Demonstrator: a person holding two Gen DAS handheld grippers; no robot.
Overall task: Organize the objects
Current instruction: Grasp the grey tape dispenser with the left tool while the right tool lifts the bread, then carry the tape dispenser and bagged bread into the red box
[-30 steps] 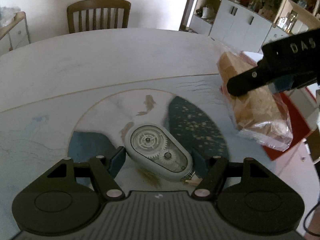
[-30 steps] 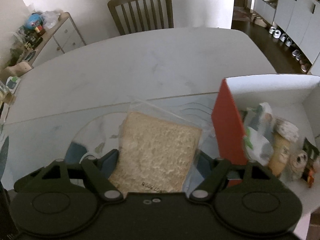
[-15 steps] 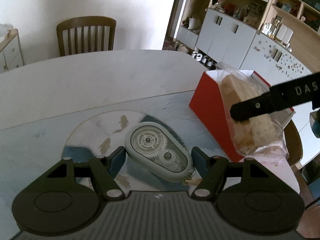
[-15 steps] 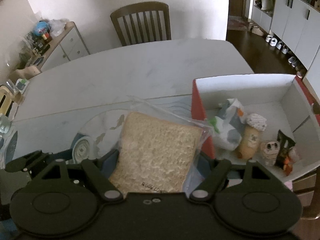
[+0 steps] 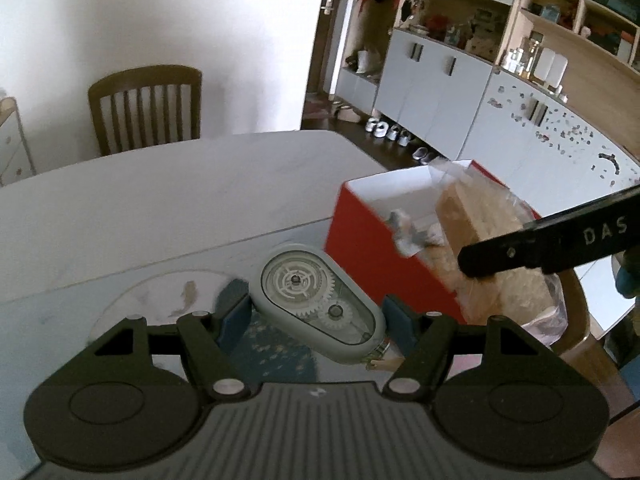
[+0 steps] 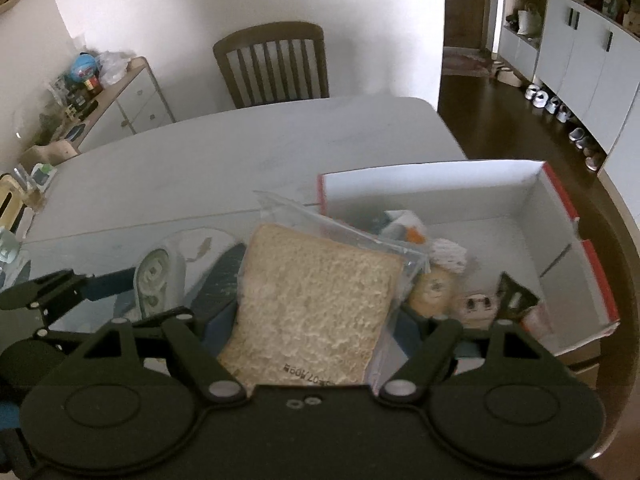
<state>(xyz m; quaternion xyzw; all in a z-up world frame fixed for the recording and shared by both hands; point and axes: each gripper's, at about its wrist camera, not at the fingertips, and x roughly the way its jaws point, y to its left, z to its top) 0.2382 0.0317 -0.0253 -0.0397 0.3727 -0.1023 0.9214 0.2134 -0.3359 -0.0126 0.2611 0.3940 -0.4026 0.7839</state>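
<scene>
Tilting downward, right tool grips bagged bread.

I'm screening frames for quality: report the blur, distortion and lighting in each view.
Left wrist view: fisheye bends the cabinets; bagged bread and items in the red box are smeared. Right wrist view: bread fairly sharp, box contents soft, dim, corners vignetted.

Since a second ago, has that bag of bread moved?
Yes. In the right wrist view the bagged bread, gripped in the right gripper, has come toward the red box and now overlaps its near corner.
</scene>
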